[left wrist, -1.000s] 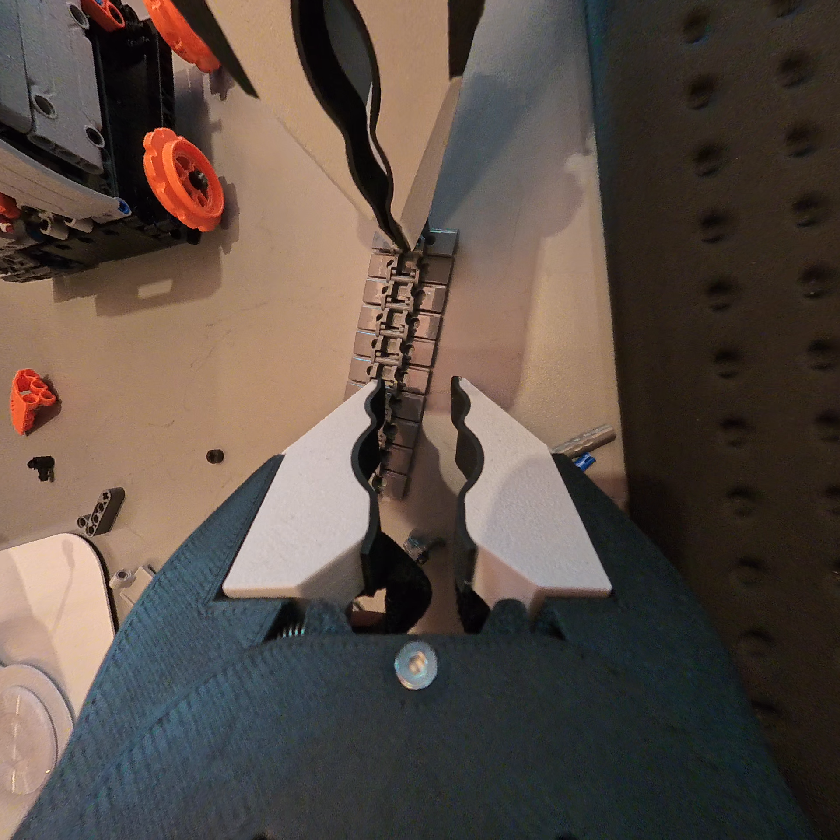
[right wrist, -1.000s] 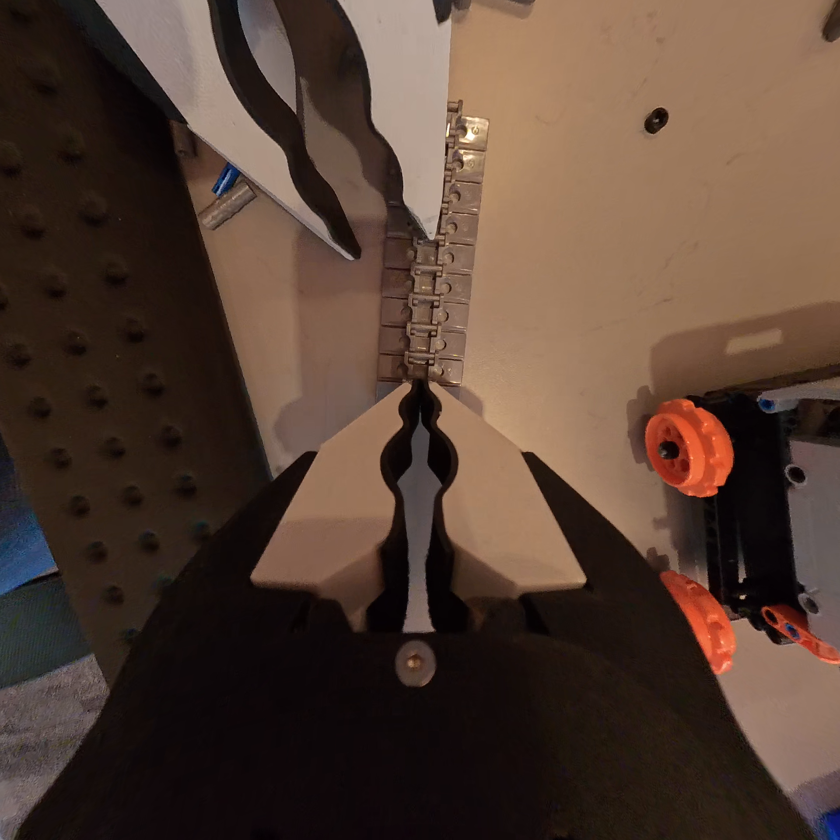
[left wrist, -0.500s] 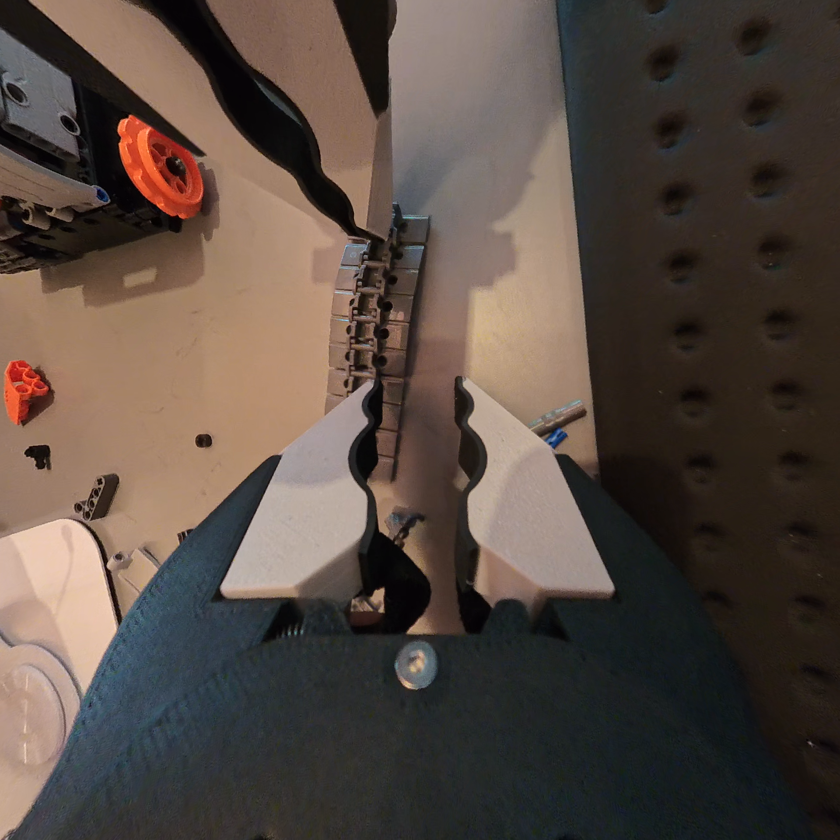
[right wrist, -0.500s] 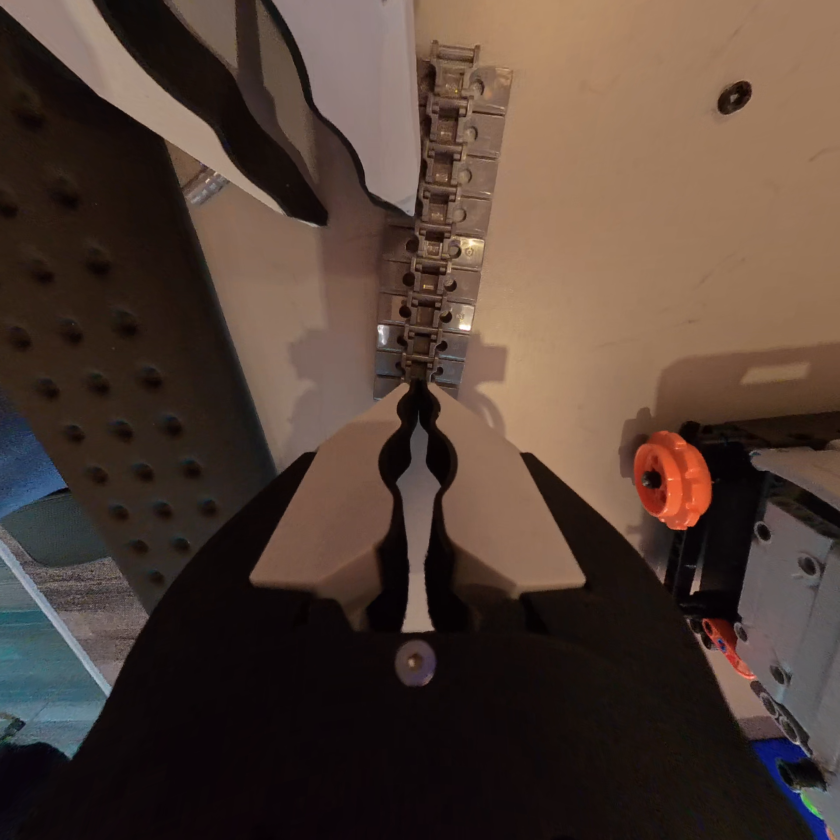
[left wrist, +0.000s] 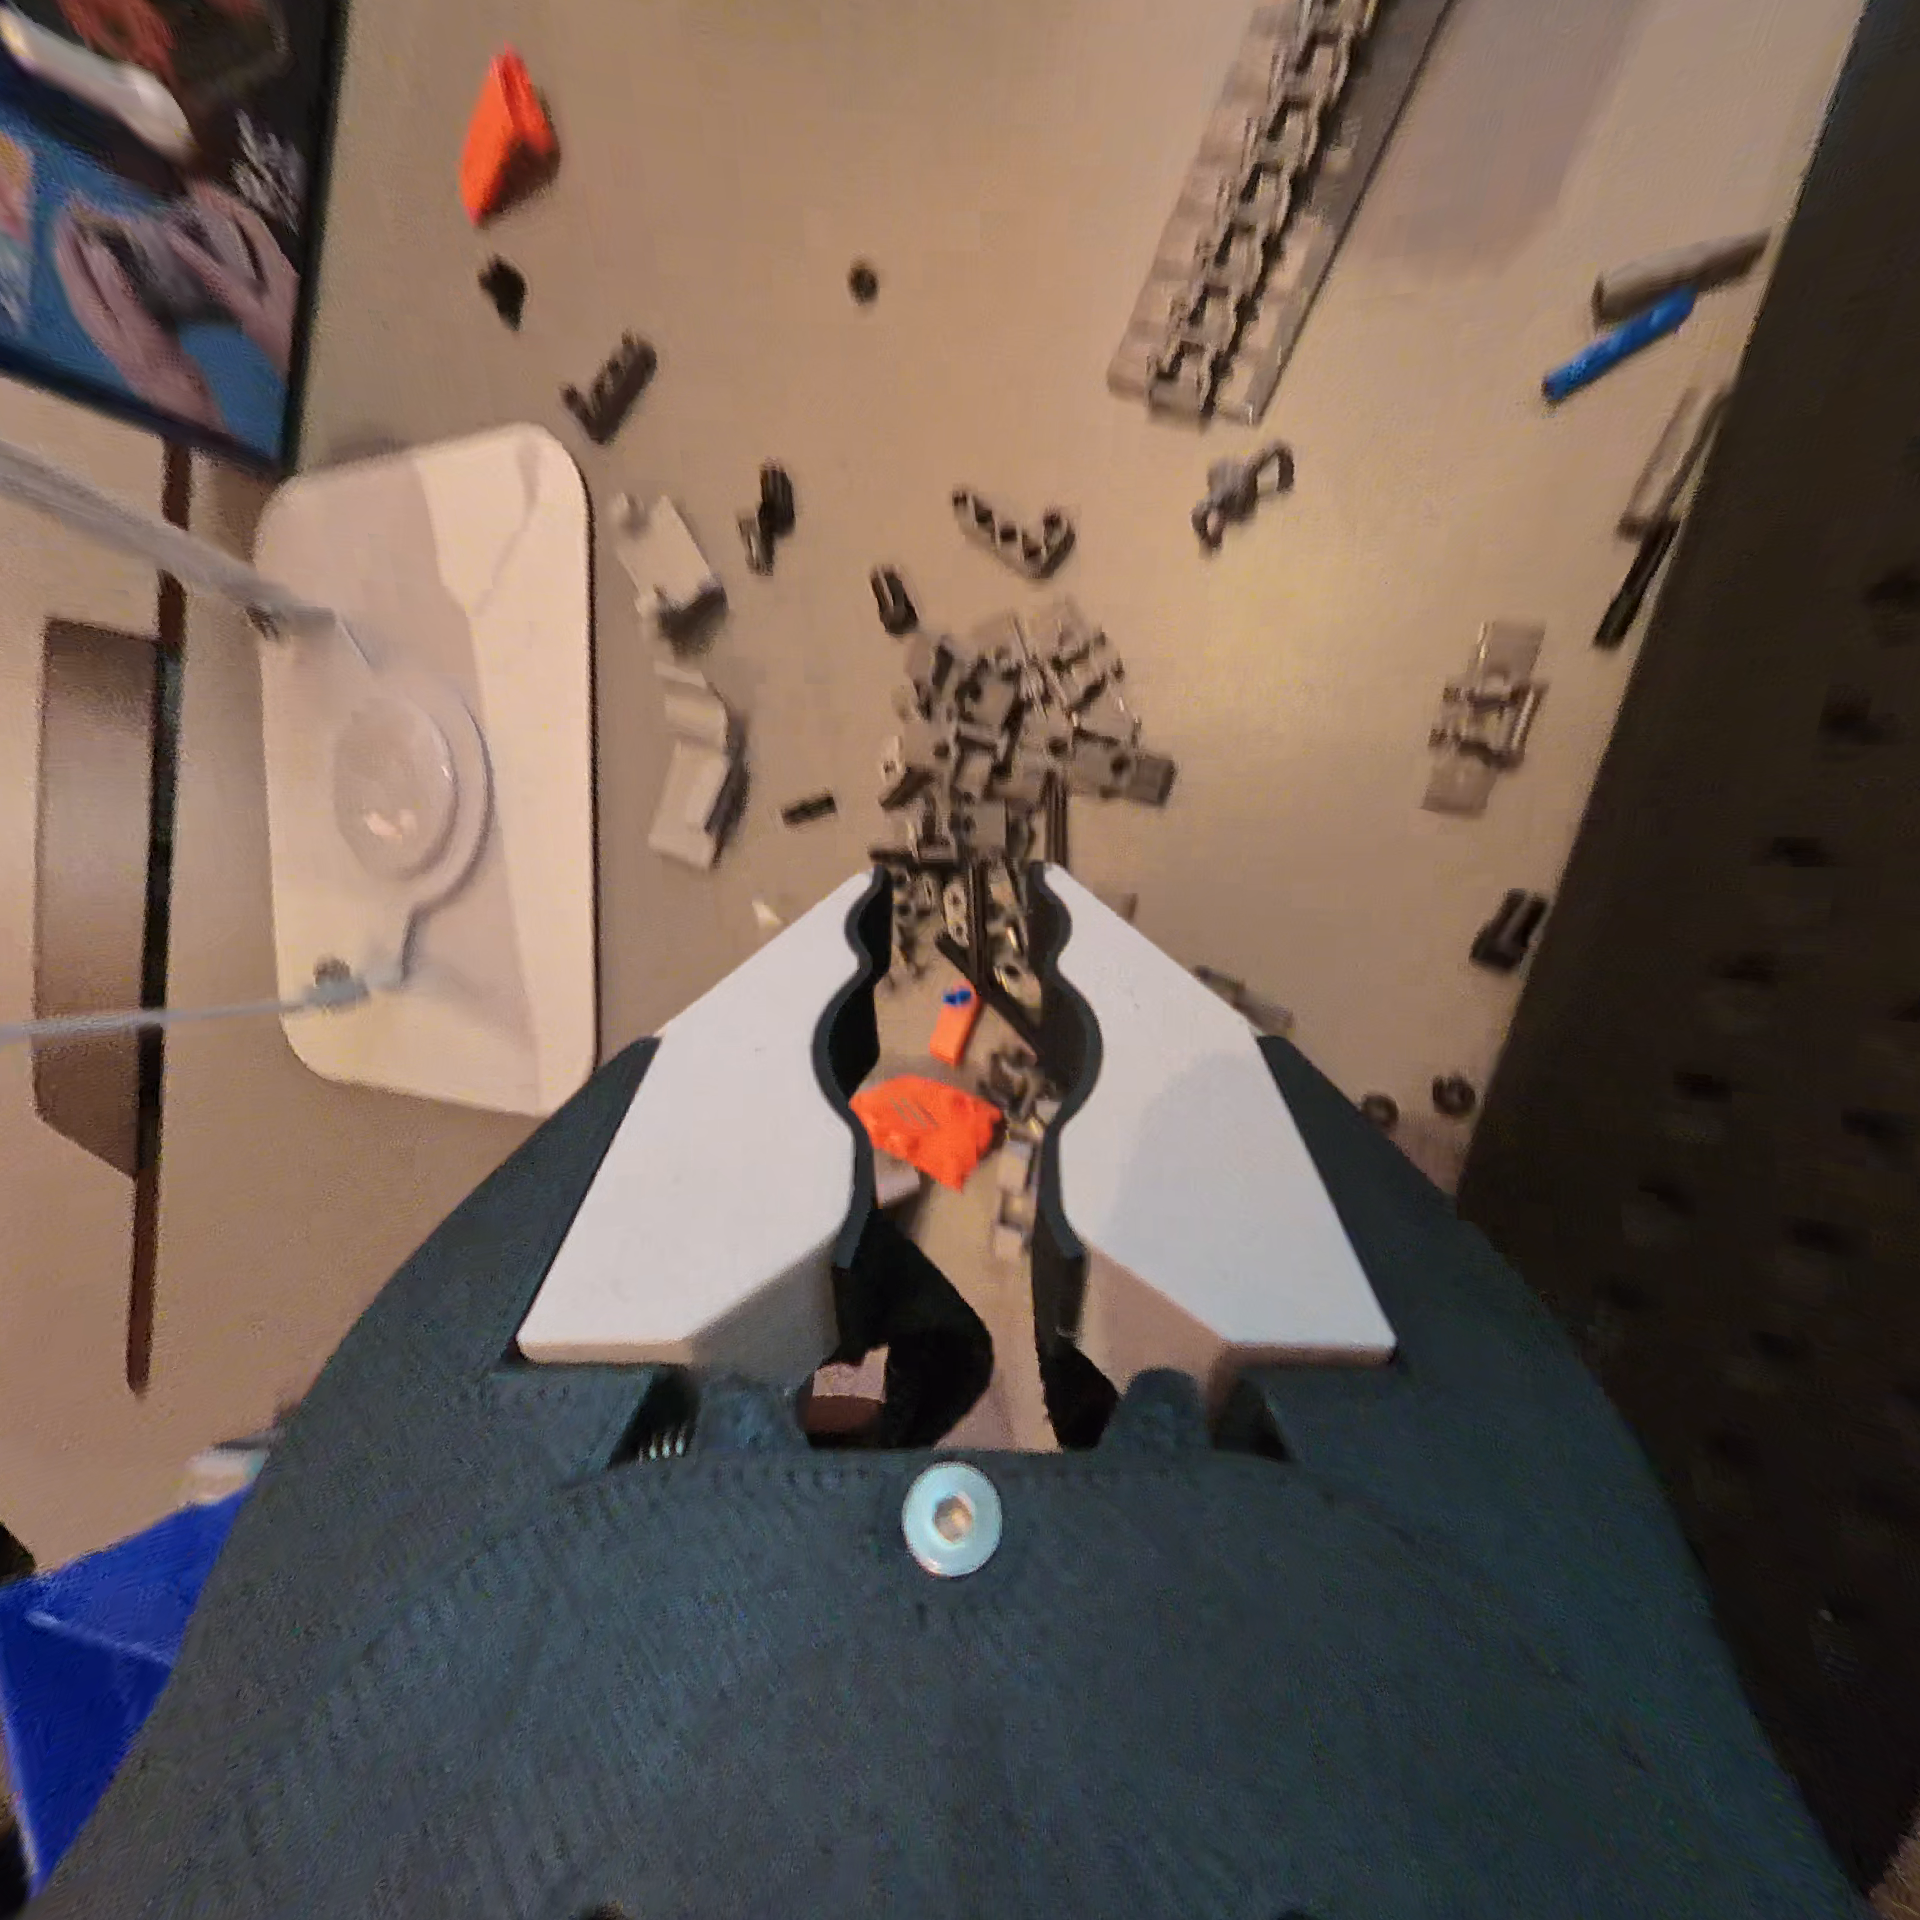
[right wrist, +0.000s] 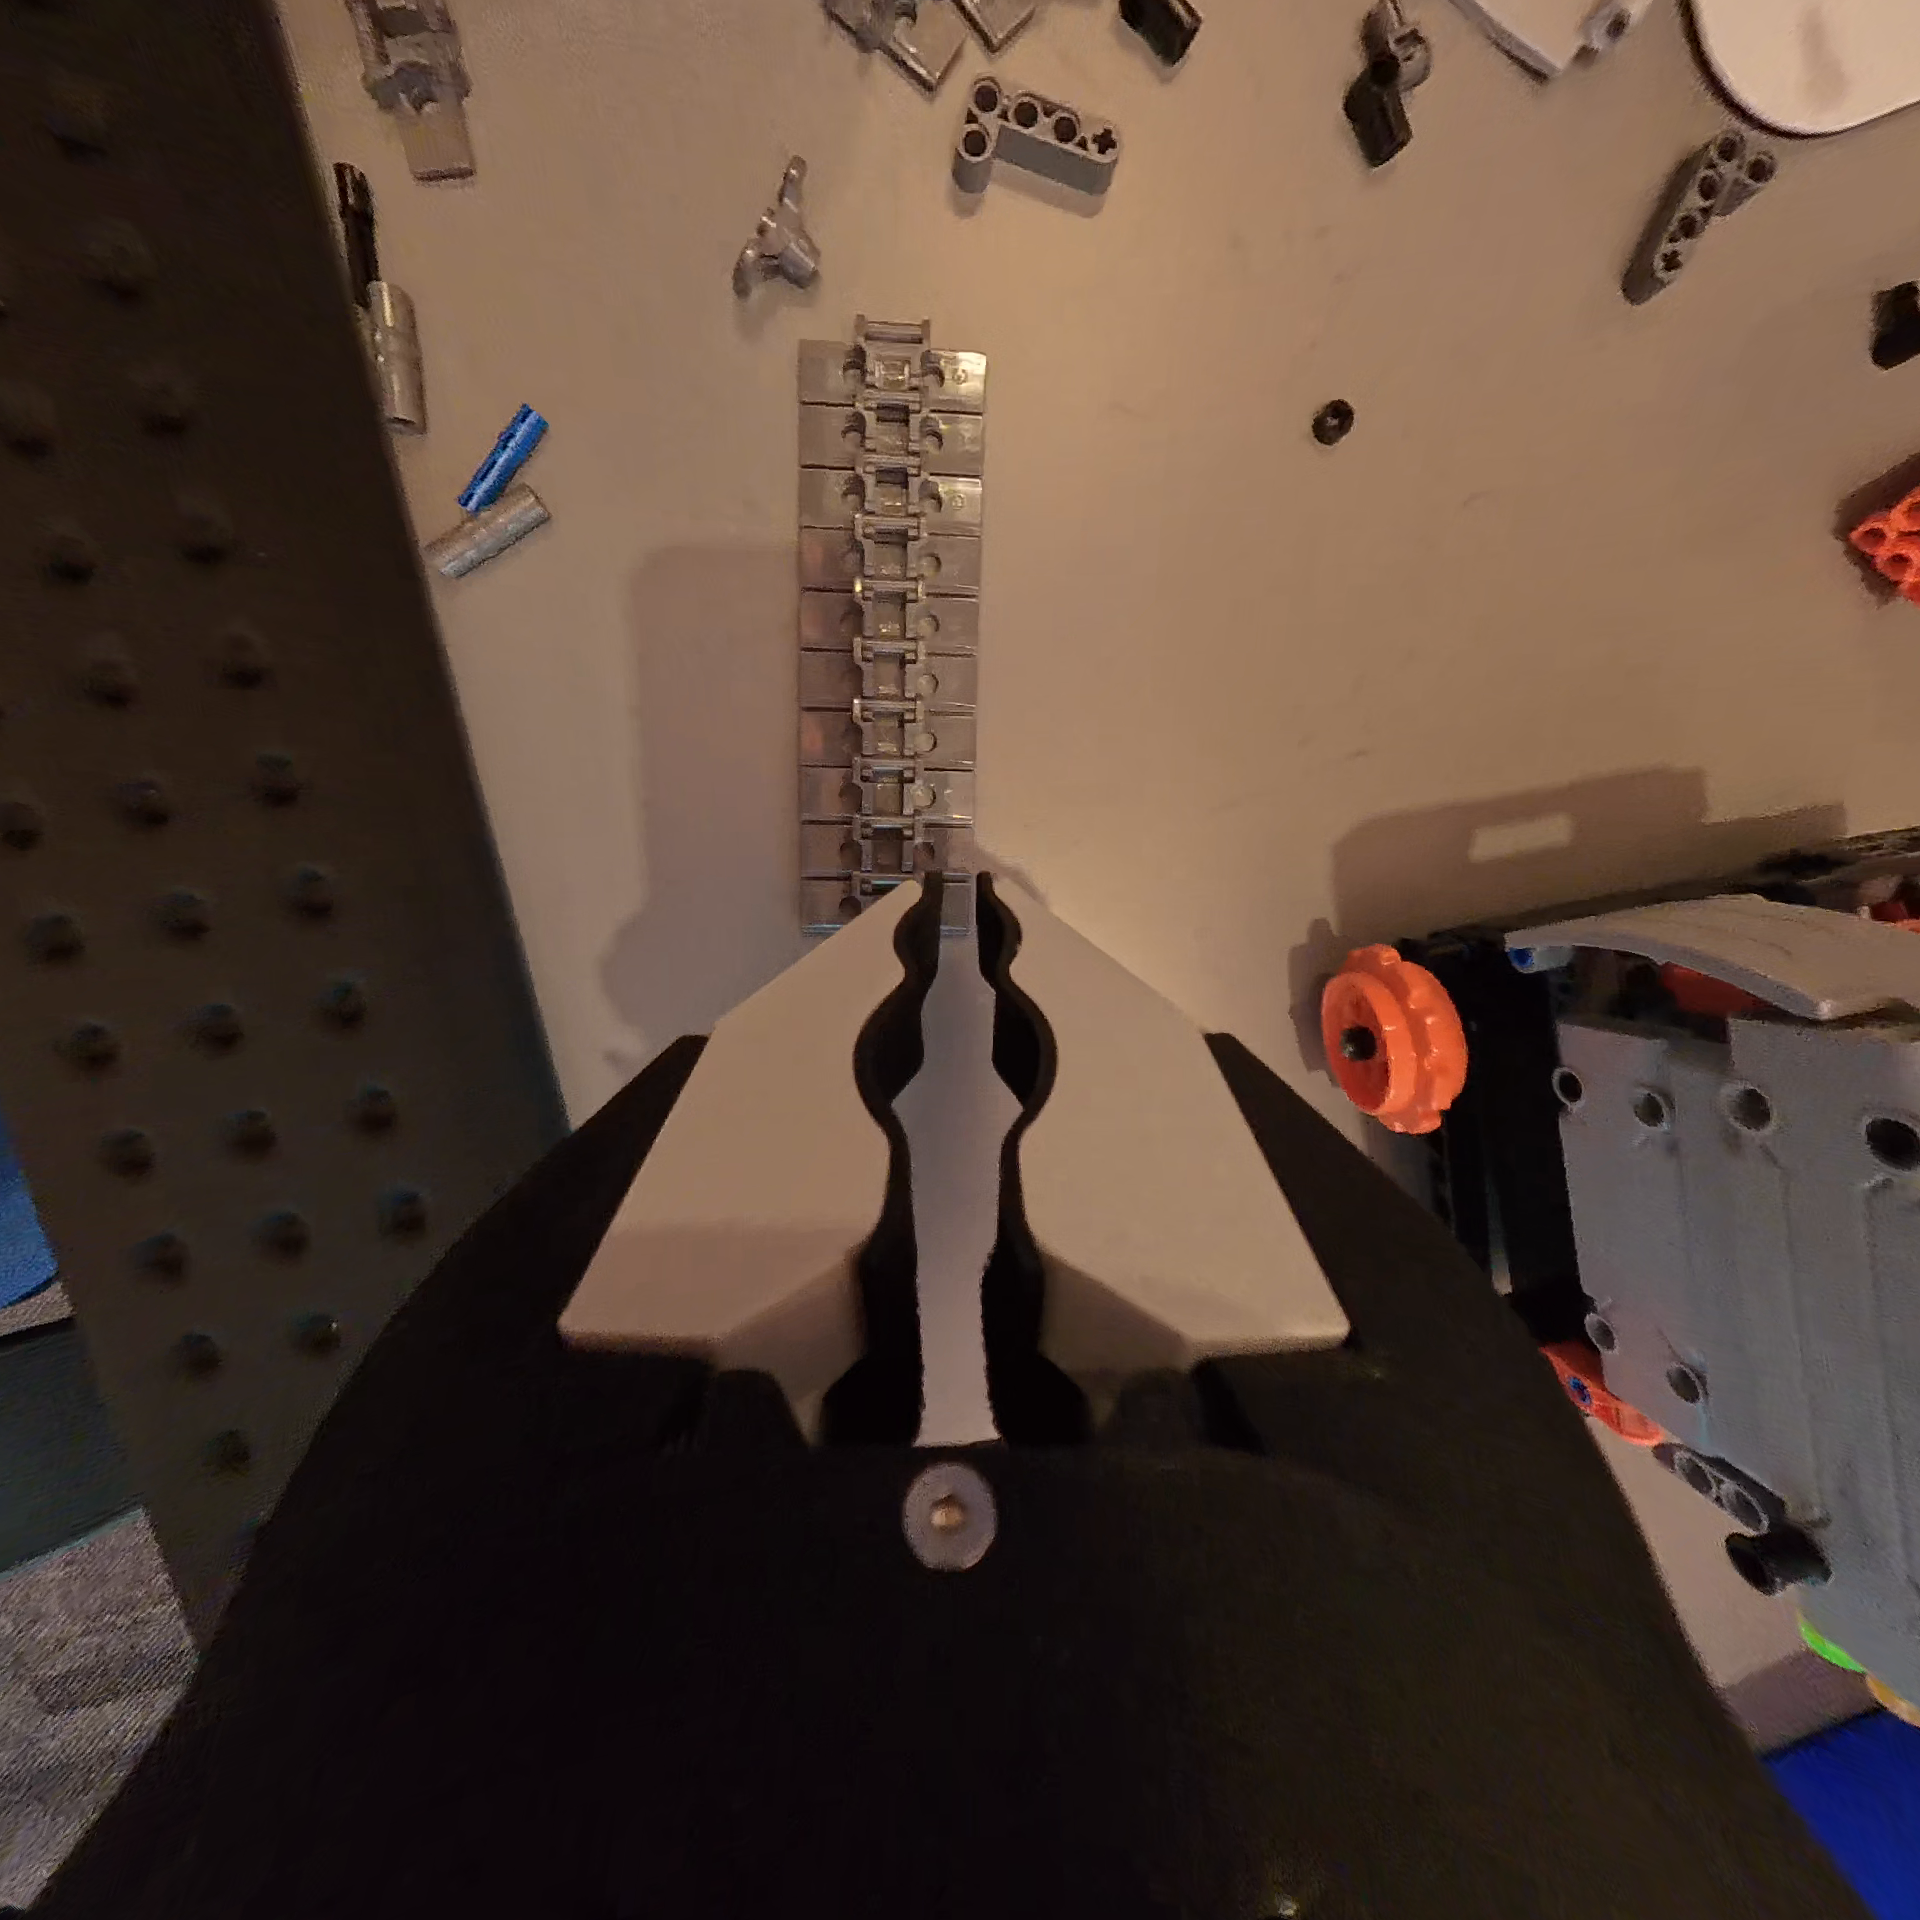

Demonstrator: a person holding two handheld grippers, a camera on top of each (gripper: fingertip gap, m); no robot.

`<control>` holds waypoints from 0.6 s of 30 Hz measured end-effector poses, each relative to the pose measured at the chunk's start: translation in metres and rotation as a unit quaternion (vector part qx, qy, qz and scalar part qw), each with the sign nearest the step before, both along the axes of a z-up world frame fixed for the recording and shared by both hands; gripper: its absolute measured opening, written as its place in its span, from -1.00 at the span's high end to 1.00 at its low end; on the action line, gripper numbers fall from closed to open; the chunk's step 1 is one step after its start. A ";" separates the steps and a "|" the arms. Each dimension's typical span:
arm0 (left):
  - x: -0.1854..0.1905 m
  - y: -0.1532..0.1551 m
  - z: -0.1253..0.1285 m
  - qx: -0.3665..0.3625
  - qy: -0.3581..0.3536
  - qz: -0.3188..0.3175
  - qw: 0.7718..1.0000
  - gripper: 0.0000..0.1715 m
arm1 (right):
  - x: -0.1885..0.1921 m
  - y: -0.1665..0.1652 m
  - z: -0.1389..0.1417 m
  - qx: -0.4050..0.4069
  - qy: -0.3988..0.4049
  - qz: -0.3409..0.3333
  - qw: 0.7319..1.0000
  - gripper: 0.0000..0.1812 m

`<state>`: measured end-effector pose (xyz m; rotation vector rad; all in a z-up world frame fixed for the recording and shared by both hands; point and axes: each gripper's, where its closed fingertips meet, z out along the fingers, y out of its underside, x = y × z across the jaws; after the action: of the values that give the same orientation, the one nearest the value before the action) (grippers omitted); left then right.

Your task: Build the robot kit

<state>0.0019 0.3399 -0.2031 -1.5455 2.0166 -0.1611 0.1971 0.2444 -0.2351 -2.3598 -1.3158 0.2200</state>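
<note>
Right wrist view: right tongs (right wrist: 958,891) nearly closed at grey track strip (right wrist: 891,613); left tongs (left wrist: 956,883) spread.

A hobby building bench, it seems: loose plastic construction pieces (left wrist: 1023,727) are lying scattered across the beige worktop (right wrist: 1299,623), a half-built grey model (right wrist: 1714,1195) is sitting at its right edge, a dark studded panel (right wrist: 187,727) is bordering the left.

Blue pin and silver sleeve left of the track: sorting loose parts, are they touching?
Cannot tell: right wrist view shows blue pin meeting silver sleeve end to end, no plain gap.
</note>
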 end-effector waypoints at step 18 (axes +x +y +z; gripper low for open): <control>0.026 -0.023 -0.056 -0.037 0.006 0.013 0.999 0.74 | -0.022 -0.004 -0.005 0.035 0.058 0.016 0.998 1.00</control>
<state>0.0284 0.3171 -0.2587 -1.6210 2.0185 -0.2190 0.1754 0.2403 -0.2404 -2.2331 -1.2870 0.3094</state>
